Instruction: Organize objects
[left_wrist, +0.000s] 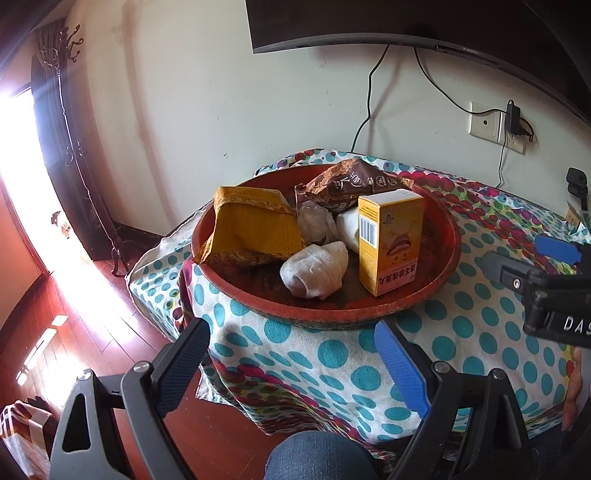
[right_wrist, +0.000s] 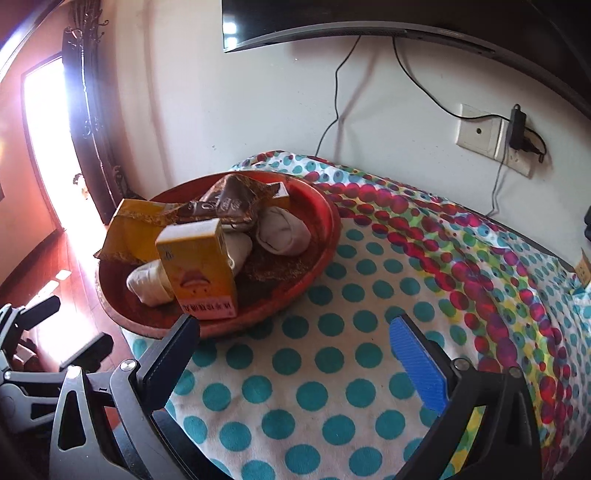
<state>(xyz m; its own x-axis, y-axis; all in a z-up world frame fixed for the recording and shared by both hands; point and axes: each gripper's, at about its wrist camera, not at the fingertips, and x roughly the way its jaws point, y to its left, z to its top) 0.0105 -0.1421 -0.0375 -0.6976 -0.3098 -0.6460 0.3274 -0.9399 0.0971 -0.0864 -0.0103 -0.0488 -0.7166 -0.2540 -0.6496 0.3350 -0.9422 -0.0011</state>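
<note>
Presently | both hand-held grippers, left (left_wrist: 291, 354) and right (right_wrist: 295, 350), hung spread, empty | yellow box (left_wrist: 391, 240) stood upright in red tray (left_wrist: 332, 314) | likely light, stiff; grip flat sides.

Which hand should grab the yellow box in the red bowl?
Probably left. The left gripper is open and faces the round red bowl squarely, with the upright yellow cardboard box ahead. The right gripper points mostly at dotted cloth.

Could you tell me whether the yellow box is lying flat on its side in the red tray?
No, the yellow box stands upright in the red tray, beside a wrapped bundle.
</note>
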